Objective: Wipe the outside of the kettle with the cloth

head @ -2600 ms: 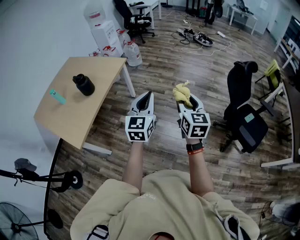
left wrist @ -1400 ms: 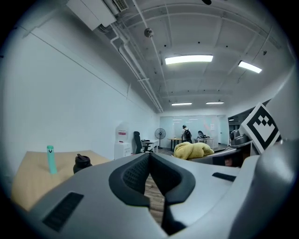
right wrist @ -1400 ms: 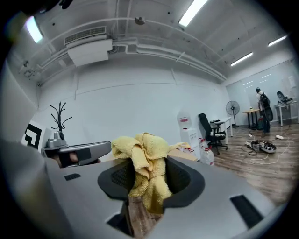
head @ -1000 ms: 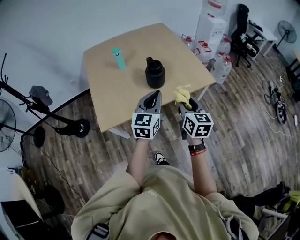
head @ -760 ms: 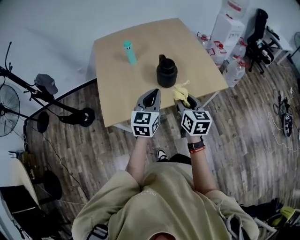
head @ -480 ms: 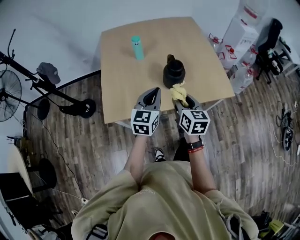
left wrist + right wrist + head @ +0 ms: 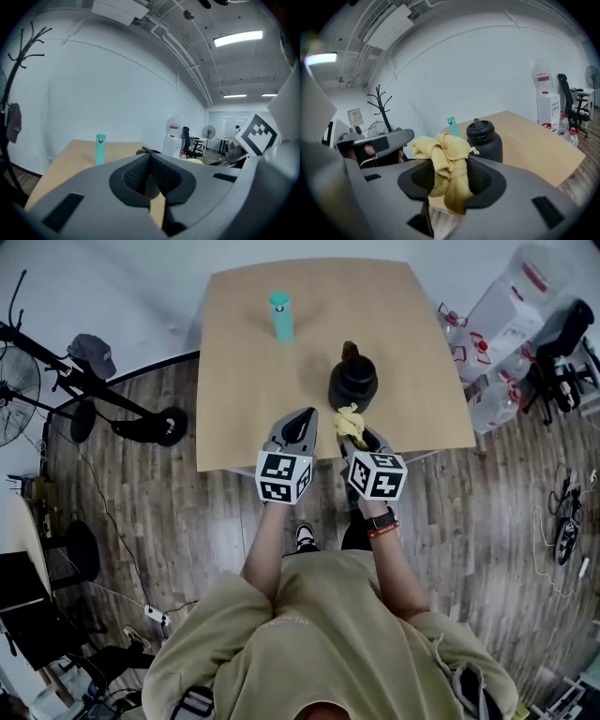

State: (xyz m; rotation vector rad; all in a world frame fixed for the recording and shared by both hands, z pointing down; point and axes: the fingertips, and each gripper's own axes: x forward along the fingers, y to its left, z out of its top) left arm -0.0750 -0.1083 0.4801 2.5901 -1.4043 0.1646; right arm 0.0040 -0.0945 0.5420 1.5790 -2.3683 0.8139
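Pinches a yellow cloth [image 7: 446, 164] in the jaws of the right gripper [image 7: 450, 177], with folds bunched above the pads and a tail hanging below. Keeps the left gripper [image 7: 149, 174] closed with nothing in it, jaws meeting at their tips.

From the head view, places the right gripper [image 7: 355, 433] just on the near side of the black kettle [image 7: 353, 382], with the cloth [image 7: 349, 422] close to the kettle's base; cannot tell whether cloth and kettle touch. Places the left gripper [image 7: 299, 424] near the kettle, to its left and nearer the person, over the near edge of the wooden table [image 7: 239, 362]. Shows a teal bottle [image 7: 280, 316] upright beyond the kettle and to its left, well apart from it.

In the right gripper view only, gives the kettle [image 7: 484, 138] from the side: upright, lid on, a spout cap raised on top, the teal bottle [image 7: 451, 125] behind its left shoulder.

In the left gripper view, hides most of the kettle behind the jaws, leaving only a dark sliver [image 7: 148, 151], with the teal bottle [image 7: 100, 149] left of it.

No readable writing: only black-and-white square markers on the gripper cubes and a small dark mark near the bottle's top.
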